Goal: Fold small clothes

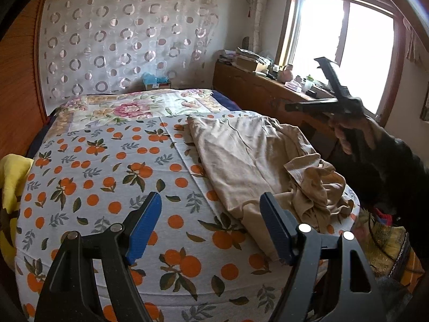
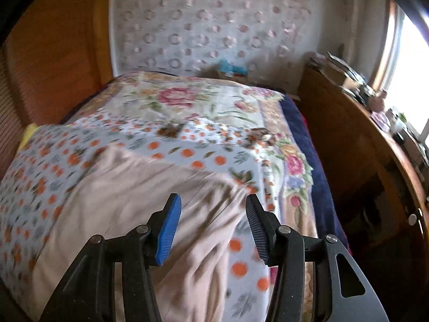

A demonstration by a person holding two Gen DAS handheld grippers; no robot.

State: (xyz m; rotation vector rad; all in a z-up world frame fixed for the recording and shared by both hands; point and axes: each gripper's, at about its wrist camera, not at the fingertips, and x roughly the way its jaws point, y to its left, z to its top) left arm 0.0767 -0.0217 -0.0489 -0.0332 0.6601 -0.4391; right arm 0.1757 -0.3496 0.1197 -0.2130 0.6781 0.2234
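A bed under an orange-print sheet fills both views, with a flowered quilt at its far end. A beige garment lies on the sheet's right side — partly flat, bunched at the near end. The left gripper hangs over the sheet, jaws wide and empty. The right gripper hovers above the cloth — jaws parted, holding nothing.

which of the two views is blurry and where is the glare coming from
Left wrist view: sharp, with the beige crumpled garment and orange-print bedsheet crisp; the wood-framed window is blown out white, leaving the right gripper a dark silhouette against it. Right wrist view: motion-smeared across garment and sheet, only the right gripper sharp; window glare at the right edge. Both bend straight lines like fisheyes.
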